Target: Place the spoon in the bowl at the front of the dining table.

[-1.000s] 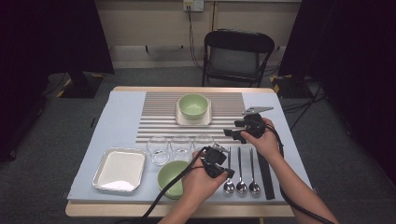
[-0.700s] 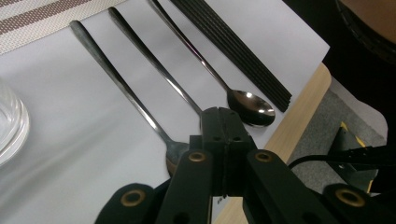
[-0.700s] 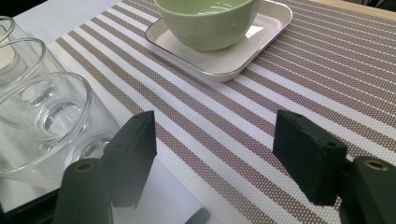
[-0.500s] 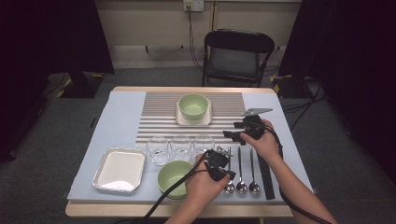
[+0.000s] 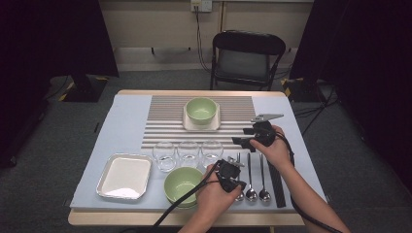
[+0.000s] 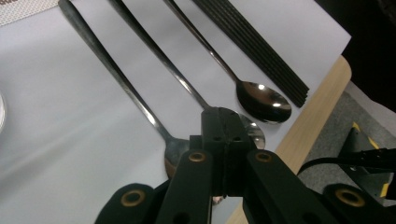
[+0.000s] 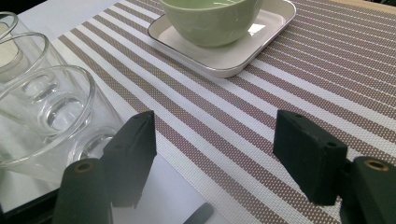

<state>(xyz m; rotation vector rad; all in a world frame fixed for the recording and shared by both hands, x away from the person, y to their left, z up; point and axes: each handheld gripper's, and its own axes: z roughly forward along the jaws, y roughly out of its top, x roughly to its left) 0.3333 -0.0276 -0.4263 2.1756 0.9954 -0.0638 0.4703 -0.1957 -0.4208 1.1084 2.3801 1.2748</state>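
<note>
Above the table, in the high view, your left gripper (image 5: 236,181) sits at the near edge, low over the bowl ends of three spoons (image 5: 251,180) that lie side by side on the pale blue cloth (image 5: 119,124). Just left of that gripper is a green bowl (image 5: 180,183), and beyond the bowl stand three clear glasses (image 5: 188,153) in a row, with a silver tray (image 5: 124,175) further left. Just right of the spoons lies a bundle of black chopsticks (image 5: 276,180). Your right gripper (image 5: 248,141) hangs further from you, above the handle ends of the spoons, at the right edge of a striped mat (image 5: 165,120) that carries a second green bowl (image 5: 201,109) on a white square plate (image 5: 188,123). In the left gripper view, the two black jaws are pressed together with nothing between them, their tips hovering over the bowls of the nearest spoon (image 6: 175,149) and the middle spoon (image 6: 254,133); whether they touch the metal cannot be told. The third spoon (image 6: 263,101) and the chopsticks (image 6: 261,51) lie beyond to the right. In the right gripper view, the jaws stand wide apart over the striped mat (image 7: 289,84), with the glasses (image 7: 46,109) just left of the left jaw and the bowl (image 7: 210,18) on its plate (image 7: 233,58) straight ahead.
</note>
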